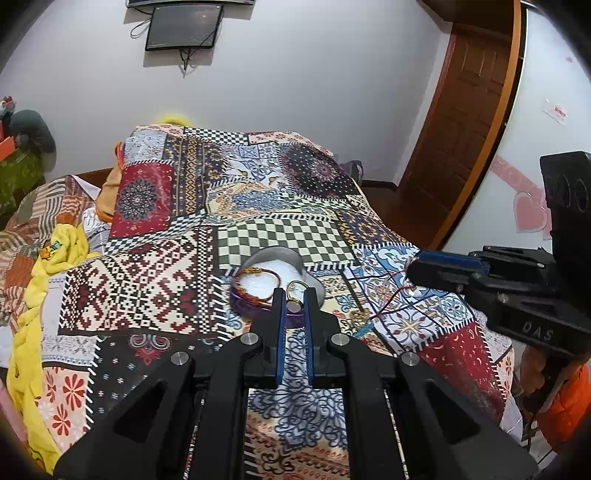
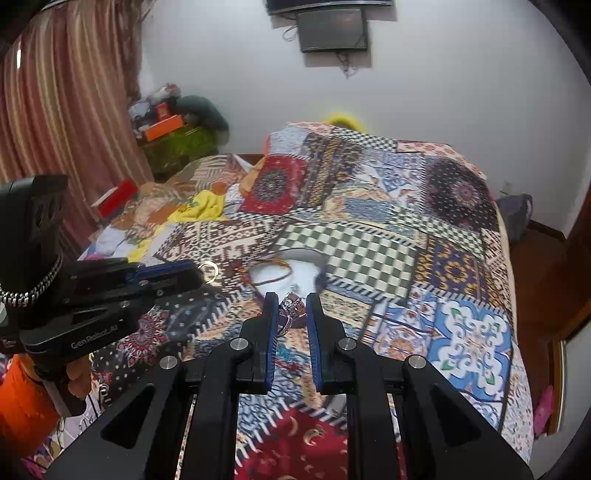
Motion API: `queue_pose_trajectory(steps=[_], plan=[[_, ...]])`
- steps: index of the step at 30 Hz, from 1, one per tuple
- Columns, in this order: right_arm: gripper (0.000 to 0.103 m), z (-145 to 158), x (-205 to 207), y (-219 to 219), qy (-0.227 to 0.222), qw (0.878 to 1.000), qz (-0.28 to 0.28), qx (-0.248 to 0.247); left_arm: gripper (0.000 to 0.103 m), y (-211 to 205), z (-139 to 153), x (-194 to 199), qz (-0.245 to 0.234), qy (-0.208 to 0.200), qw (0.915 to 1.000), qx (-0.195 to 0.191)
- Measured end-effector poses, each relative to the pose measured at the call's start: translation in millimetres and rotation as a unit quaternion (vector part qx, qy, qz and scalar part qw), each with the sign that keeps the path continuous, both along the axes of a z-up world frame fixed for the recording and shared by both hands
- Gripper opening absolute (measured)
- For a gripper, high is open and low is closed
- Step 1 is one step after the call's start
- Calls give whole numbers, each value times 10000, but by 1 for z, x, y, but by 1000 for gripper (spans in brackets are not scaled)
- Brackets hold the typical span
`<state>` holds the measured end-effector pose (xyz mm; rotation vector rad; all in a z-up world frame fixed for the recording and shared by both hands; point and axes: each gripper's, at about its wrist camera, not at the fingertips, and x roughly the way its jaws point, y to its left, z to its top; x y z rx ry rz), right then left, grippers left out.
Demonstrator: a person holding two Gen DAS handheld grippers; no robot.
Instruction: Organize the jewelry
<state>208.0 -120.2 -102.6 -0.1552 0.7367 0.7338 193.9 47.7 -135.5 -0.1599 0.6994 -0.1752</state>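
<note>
Above the open jewelry box [image 1: 258,280] on the bed [image 1: 147,288], the left gripper [image 1: 294,295] pinches a gold ring [image 1: 295,291]. Just right of the box, the right gripper [image 2: 291,304] pinches a silver ring [image 2: 290,306].

This is a bedroom in a home. A bed [image 1: 258,221] fills most of the room, spread with a patchwork-print cover [image 2: 369,229] in reds, blues and checks, with a crumpled yellow cloth [image 1: 33,321] along its left edge. Striped curtains [image 2: 66,110] hang at the left wall, a dark screen [image 2: 332,29] is mounted high on the white wall beyond the bed's far edge, and a brown wooden door [image 1: 465,118] stands at the right.
</note>
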Motion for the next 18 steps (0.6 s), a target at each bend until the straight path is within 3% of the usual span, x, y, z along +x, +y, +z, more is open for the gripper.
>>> queue_pose_trajectory(steps=[7,18], plan=[[13,-15,6,28,87,9995,248,-185,7,13,-6,6,91,28,9999,-64],[13,-43,38,45,291,9979,206,-533,7,19,-27,39,25,165,9997,-161]])
